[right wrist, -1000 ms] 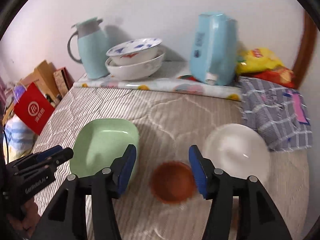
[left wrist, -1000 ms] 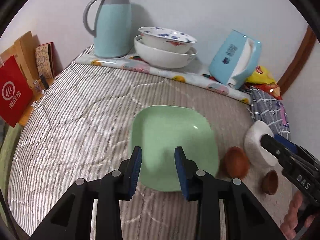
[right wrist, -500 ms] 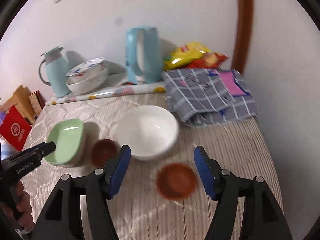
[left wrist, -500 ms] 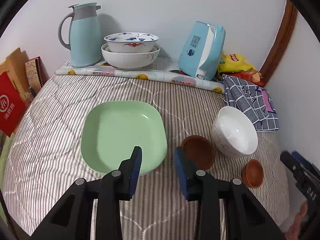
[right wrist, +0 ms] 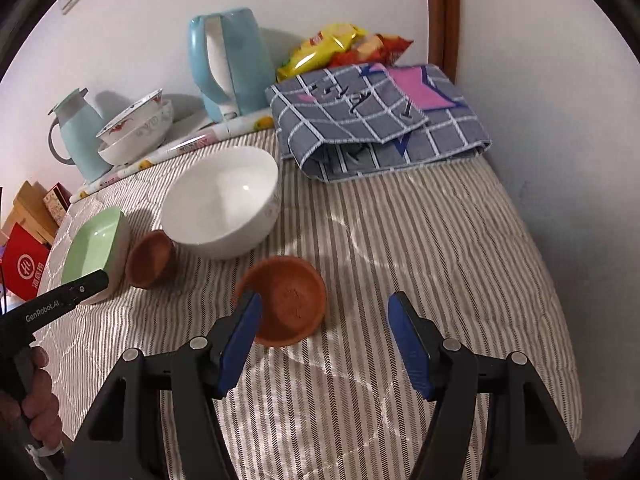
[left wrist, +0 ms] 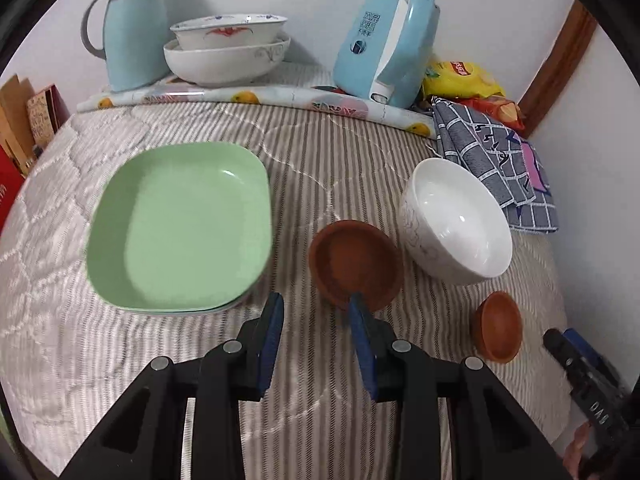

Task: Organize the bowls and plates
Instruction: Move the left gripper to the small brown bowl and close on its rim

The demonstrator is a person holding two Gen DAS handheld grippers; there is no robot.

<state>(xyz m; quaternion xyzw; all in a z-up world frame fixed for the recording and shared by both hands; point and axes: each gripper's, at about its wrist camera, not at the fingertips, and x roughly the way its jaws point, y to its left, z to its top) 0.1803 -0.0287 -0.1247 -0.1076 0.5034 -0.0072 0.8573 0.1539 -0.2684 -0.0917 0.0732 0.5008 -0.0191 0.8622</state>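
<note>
Left of your left gripper [left wrist: 316,320], held partly apart and empty, lies the green plate [left wrist: 180,224]; one brown bowl [left wrist: 354,264] sits at its right fingertip. Your right gripper [right wrist: 324,320] gapes wide, the other brown bowl [right wrist: 282,304] beside its left finger, the white bowl [right wrist: 220,200] beyond.

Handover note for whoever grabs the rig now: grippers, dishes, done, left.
Left gripper: open, empty, low over the cover, its right fingertip at the near rim of the larger brown bowl.
Right gripper: open wide, empty, smaller brown bowl just ahead, toward its left finger.
Green plate at left and white bowl at right sit apart on the striped cover.
Done: nothing stacked among these four.
Left: grasp the brown bowls, then nest and group the rest.
</note>
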